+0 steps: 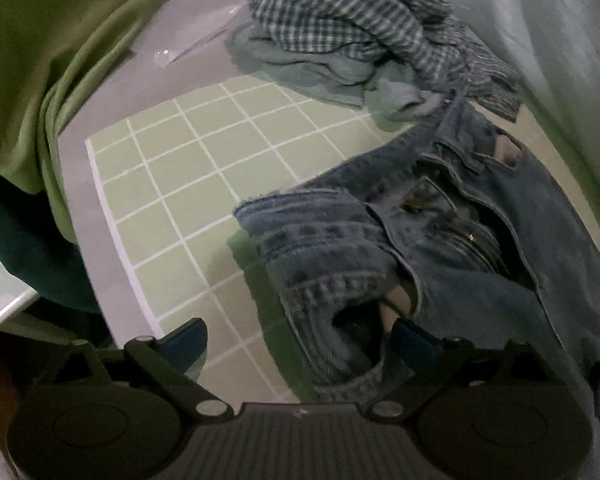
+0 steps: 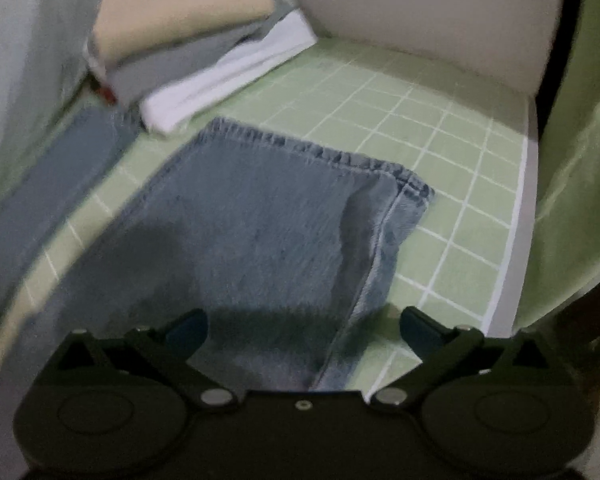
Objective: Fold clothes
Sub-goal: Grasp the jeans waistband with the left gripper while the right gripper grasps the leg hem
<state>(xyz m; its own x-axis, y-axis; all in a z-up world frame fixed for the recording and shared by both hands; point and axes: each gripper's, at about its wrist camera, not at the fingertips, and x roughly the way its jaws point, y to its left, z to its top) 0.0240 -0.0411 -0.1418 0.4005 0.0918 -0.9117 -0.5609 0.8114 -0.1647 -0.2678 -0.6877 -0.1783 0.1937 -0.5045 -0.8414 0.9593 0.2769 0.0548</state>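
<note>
Left gripper (image 1: 300, 340) spread over the faded jeans (image 1: 440, 248), waistband rumpled on the green grid mat (image 1: 180, 184); right gripper (image 2: 304, 330) spread above the flat leg hem; bare mat rightward; checked shirt (image 1: 360, 12) beyond.

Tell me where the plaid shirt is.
Left wrist view, top centre: the plaid shirt lies crumpled on a light blue garment, just beyond the jeans.

The mat (image 1: 188, 184) is pale green, gridded with white lines. The jeans (image 2: 260, 232) are faded blue denim. A shirt (image 1: 364, 24) is checked in dark blue and white. Cream, grey and white are seen in the stack (image 2: 196, 64).
</note>
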